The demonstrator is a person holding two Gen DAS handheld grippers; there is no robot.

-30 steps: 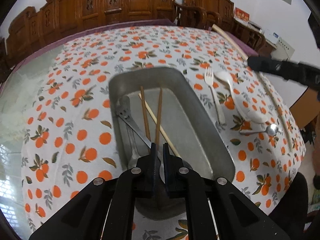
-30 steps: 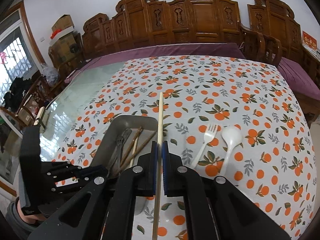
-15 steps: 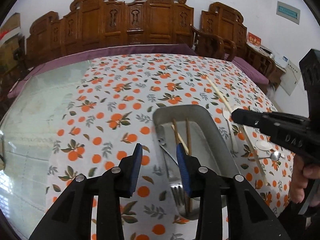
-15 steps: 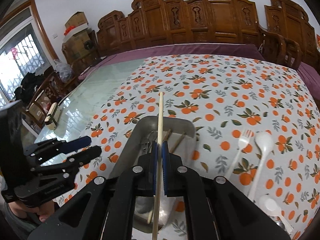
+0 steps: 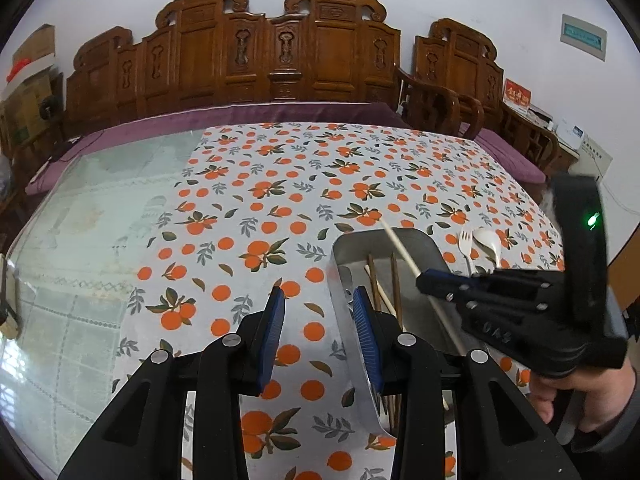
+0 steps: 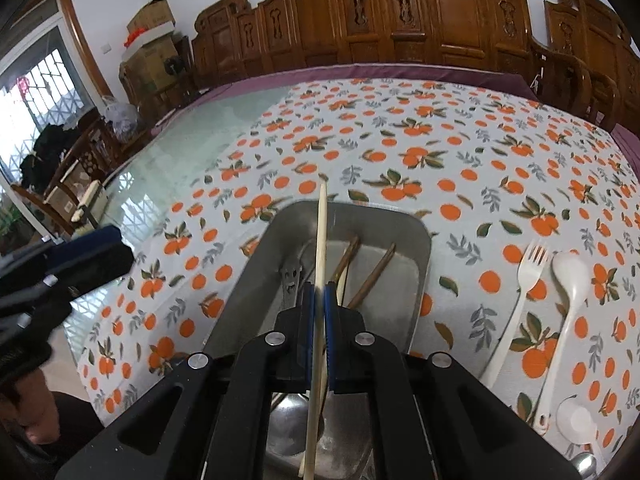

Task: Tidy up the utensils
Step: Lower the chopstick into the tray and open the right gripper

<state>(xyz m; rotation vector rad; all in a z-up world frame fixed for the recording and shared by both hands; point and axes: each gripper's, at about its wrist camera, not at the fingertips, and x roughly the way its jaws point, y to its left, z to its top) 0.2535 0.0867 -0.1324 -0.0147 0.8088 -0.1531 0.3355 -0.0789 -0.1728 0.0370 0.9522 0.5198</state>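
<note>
Since one second ago the left gripper [image 5: 318, 312] has released the dark chopsticks [image 6: 370, 274] into the metal tray [image 6: 422, 248], spread its fingers wide and withdrawn to the tray's left side. The right gripper [image 6: 319, 304], fingers pinched on the pale chopstick [image 6: 321, 232], has moved from beside the tray to directly above it. A white plastic fork [image 6: 520, 292] and white spoon [image 6: 568, 292] lie to the right of the tray. The tray rests on an orange-print tablecloth [image 6: 400, 152] covering a glass-topped table [image 5: 100, 208]; carved wooden chairs [image 5: 280, 56] stand beyond the tray.
</note>
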